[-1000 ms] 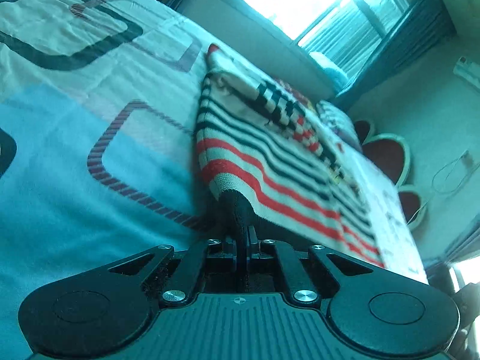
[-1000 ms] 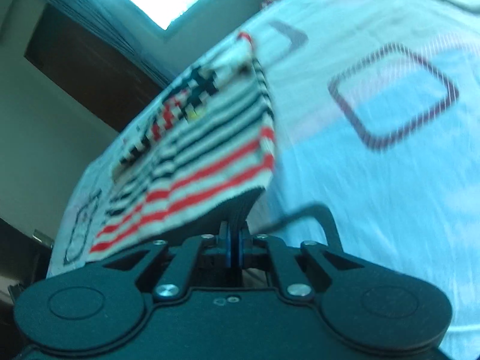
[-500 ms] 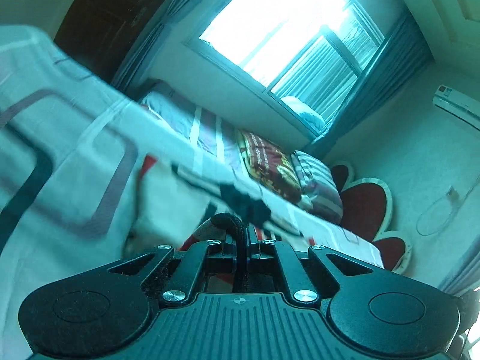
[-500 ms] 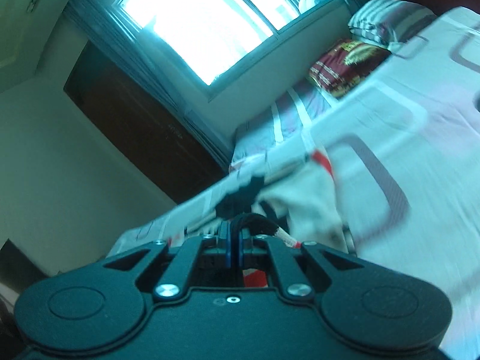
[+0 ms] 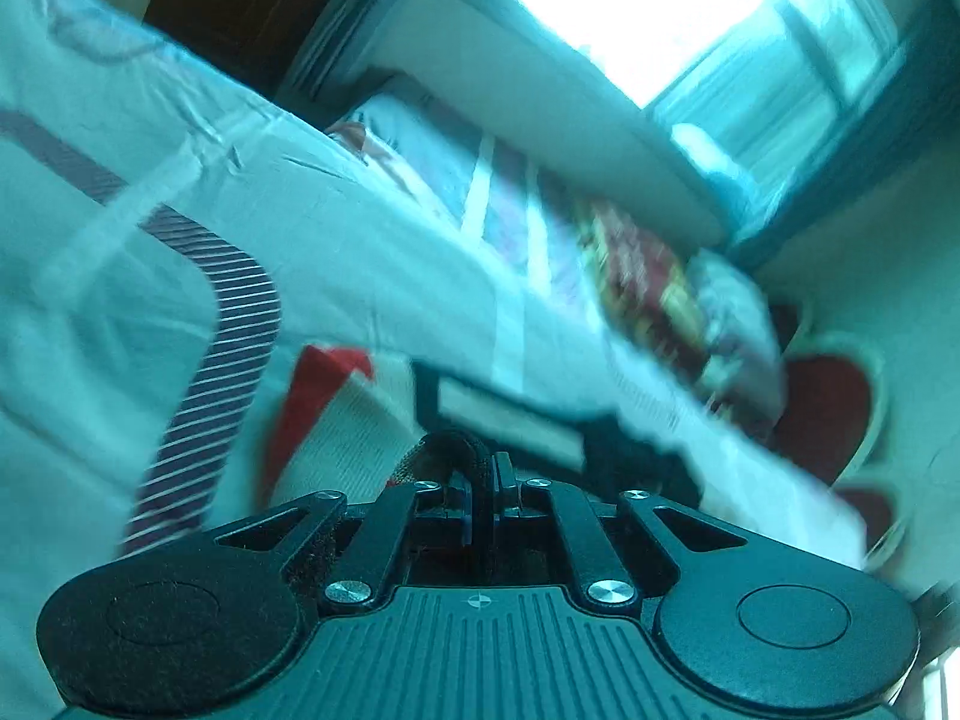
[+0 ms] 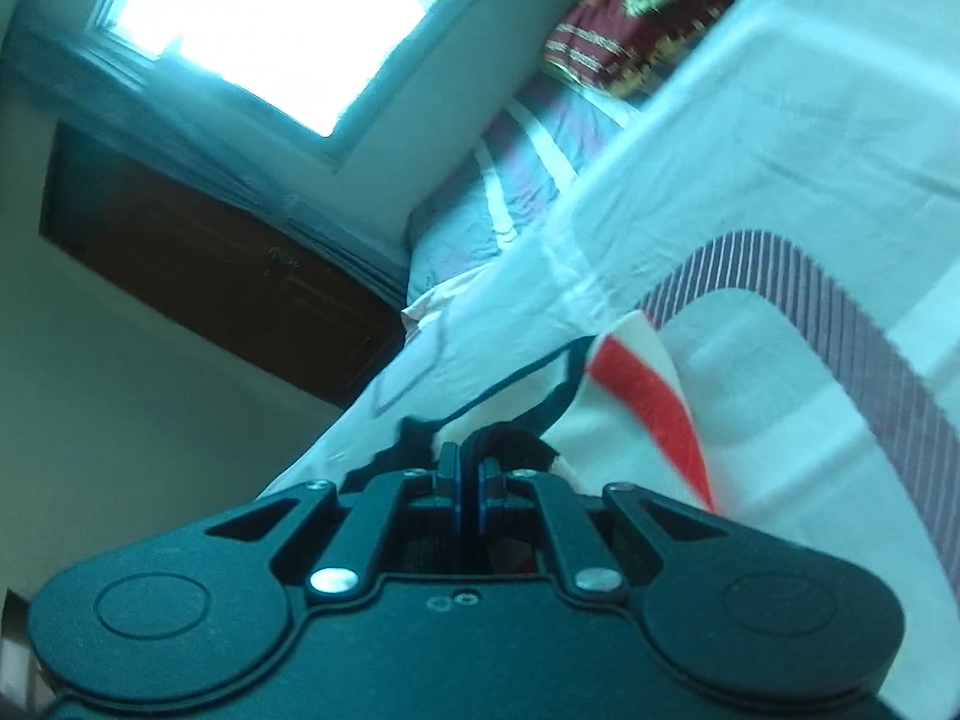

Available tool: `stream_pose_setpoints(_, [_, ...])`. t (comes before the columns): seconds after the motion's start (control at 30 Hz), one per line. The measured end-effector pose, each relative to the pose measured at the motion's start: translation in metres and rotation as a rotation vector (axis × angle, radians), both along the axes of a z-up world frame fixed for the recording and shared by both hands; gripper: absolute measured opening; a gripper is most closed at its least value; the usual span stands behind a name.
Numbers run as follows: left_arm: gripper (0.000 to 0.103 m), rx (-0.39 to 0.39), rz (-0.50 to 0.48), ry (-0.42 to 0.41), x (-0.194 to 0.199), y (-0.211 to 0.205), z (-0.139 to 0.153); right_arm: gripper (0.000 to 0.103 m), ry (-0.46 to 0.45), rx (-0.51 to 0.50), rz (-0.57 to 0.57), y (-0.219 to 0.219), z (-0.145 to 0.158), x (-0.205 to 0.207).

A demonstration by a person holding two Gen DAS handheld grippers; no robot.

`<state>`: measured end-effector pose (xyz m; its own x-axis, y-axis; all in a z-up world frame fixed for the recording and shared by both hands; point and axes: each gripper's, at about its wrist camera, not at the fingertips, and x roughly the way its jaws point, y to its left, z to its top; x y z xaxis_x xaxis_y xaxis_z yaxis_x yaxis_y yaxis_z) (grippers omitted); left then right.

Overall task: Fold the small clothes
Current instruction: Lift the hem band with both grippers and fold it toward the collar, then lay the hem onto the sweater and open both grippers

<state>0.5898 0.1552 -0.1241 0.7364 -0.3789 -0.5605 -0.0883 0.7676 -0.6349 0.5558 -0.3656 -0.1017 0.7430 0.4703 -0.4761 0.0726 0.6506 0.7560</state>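
Observation:
A small striped knit garment, white with red and black bands, lies on the bedsheet. My left gripper is shut on one edge of it, low over the bed. The garment also shows in the right wrist view, where my right gripper is shut on its dark edge. Most of the garment is hidden below both grippers. Both views are blurred.
The bed runs ahead to a striped pillow, a red patterned pillow and a red heart-shaped headboard. A bright window and a dark wooden wardrobe stand beyond the bed.
Both grippers have carried the garment's held edge forward over the rest of it toward the far end. The striped face seen a second ago is now hidden beneath.

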Motion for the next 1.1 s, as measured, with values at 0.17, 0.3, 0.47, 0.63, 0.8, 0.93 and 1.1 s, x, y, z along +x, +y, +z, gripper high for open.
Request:
stream_pose_setpoints(0.17, [0.015,-0.111,0.045,-0.028,0.007,-0.003,-0.028,0.019,-0.035,0.04,-0.062,-0.011,-0.027,0.0])
stream_pose_setpoints(0.3, [0.076,-0.151,0.055,-0.106,0.001,0.0,-0.021,0.046,-0.092,0.029,-0.093,-0.022,-0.021,-0.013])
stream_pose_setpoints(0.47, [0.07,0.106,-0.052,-0.111,0.014,-0.008,0.005,0.045,-0.138,-0.145,0.015,-0.011,0.004,-0.018])
stream_pose_setpoints(0.63, [0.045,0.418,-0.258,-0.047,0.035,-0.036,0.015,0.044,-0.124,-0.359,0.113,0.016,0.022,-0.008])
stream_pose_setpoints(0.8, [0.038,0.537,-0.306,-0.027,0.048,-0.044,0.012,0.041,-0.114,-0.556,0.197,0.052,0.015,0.014])
stream_pose_setpoints(0.93, [0.037,0.527,-0.351,-0.024,0.055,-0.046,0.008,0.033,-0.104,-0.658,0.226,0.074,0.005,0.025])
stream_pose_setpoints(1.1, [0.007,0.607,-0.343,-0.106,0.038,-0.057,0.017,0.005,-0.145,-0.751,0.216,0.088,0.006,0.029])
